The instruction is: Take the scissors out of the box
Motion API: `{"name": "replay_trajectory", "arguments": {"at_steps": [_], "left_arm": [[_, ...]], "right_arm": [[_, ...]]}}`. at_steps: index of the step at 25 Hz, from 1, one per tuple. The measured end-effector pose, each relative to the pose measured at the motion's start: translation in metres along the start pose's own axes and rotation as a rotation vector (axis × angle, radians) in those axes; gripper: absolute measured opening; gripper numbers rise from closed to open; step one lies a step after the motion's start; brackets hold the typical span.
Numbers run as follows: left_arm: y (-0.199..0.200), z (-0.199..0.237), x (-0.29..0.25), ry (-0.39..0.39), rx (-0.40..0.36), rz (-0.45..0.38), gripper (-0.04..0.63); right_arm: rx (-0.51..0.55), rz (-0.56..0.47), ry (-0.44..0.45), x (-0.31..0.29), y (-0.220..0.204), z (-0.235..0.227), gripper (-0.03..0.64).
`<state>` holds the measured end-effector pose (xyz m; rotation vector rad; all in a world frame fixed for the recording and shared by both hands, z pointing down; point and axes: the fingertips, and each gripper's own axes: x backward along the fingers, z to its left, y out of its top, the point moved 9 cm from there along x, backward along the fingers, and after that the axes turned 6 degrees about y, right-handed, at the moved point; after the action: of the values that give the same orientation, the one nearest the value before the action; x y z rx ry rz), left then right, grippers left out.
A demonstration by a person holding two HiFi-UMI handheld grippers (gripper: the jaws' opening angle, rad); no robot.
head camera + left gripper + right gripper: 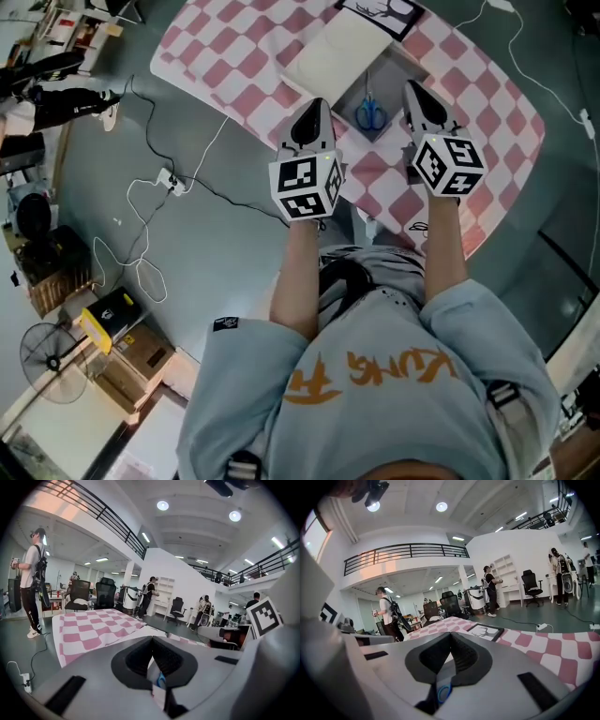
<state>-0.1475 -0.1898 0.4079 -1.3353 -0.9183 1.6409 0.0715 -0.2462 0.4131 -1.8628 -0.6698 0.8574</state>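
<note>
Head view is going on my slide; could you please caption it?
Left gripper and right gripper, jaws shut, flank an open box holding blue scissors.

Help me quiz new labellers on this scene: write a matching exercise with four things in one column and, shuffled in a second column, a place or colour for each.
Things:
1. scissors
2. tablecloth
3. framed picture
4. power strip

Descriptions:
A. on the floor, among cables
B. pink and white checks
C. inside the open box
D. beyond the box, at the far edge

Pairs: 1-C, 2-B, 3-D, 4-A
</note>
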Motion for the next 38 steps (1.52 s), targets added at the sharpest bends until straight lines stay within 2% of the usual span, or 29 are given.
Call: {"name": "replay_trajectory", "arguments": {"at_steps": [5,12,18,30,34,38], "left_arm": [[-0.005,0.009,-0.015,-0.038,0.038,0.017,0.017],[-0.015,0.019,-0.036,-0.085,0.082,0.045,0.017],[-0.022,0.04,-0.05,-0.092,0.109,0.067,0.017],[-0.021,0.063,-0.064,-0.109,0.089,0.084,0.017],[-0.022,0.064,-0.068,-0.125,0.094,0.091,0.017],[-0.018,0.066,-0.072,-0.136,0.104,0.085,0.017]], "right_arm": [[0.004,0.078,-0.03,-0.008,-0.01,0.002,-0.002],[0.022,0.242,-0.058,-0.029,-0.026,0.007,-0.002],[0.029,0.342,-0.067,-0.047,-0.042,0.009,0.0],[0.021,0.596,-0.022,-0.08,-0.076,0.013,0.126],[0.029,0.678,-0.028,-0.085,-0.083,0.013,0.129],[0.057,0.756,0.0,-0.095,-0.088,0.016,0.161]]}}
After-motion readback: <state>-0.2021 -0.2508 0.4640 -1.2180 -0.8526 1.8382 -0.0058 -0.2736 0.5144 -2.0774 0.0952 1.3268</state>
